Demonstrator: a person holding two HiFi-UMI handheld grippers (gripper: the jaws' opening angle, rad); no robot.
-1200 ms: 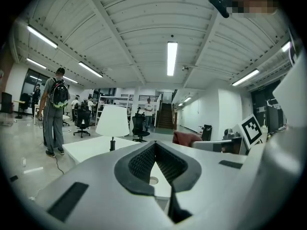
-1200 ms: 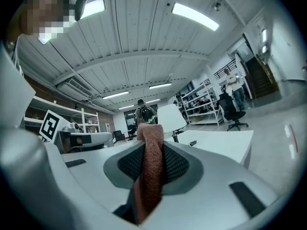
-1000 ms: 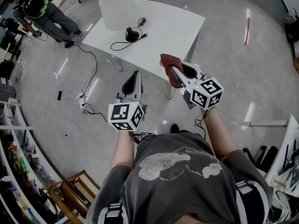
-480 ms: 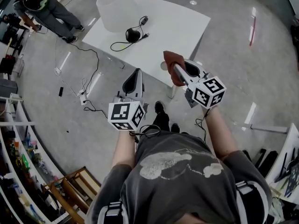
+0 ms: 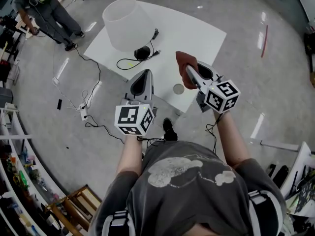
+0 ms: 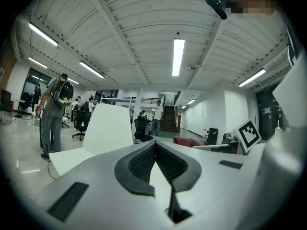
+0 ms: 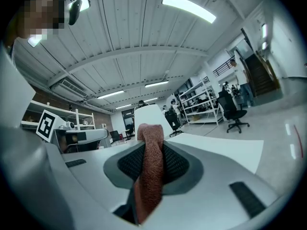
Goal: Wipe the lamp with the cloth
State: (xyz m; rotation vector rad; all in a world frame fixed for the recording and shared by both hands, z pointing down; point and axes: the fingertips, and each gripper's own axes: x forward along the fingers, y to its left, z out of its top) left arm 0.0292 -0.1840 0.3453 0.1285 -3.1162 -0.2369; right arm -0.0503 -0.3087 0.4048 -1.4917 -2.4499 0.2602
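1. The left gripper (image 5: 141, 76) is held up above the table's near edge. Its own view shows the jaws pressed together with nothing between them (image 6: 154, 146).
2. The right gripper (image 5: 189, 73) is just beside it, above the table's near corner. Its jaws pinch the cloth (image 7: 149, 169), which sticks up past the tips as a folded, rust-red strip (image 5: 186, 62).
3. The table (image 5: 197, 33) is white, and both grippers point across it. A small grey round spot (image 5: 178, 88) shows near the near corner; it may be a cable hole, but the view is too coarse to tell.
4. The lamp (image 5: 127, 23) stands by the table's left edge, well apart from the cloth and both grippers. Its white shade is wide, and its black base (image 5: 142, 52) sits towards the middle of the table.
5. A black cord (image 5: 129, 62) loops from the base over the table towards the left edge.
6. In both gripper views the shade rises beyond the jaw tips (image 6: 111, 128) (image 7: 152, 113).
7. A bystander (image 5: 47, 9) stands on the floor beyond the table's left corner.
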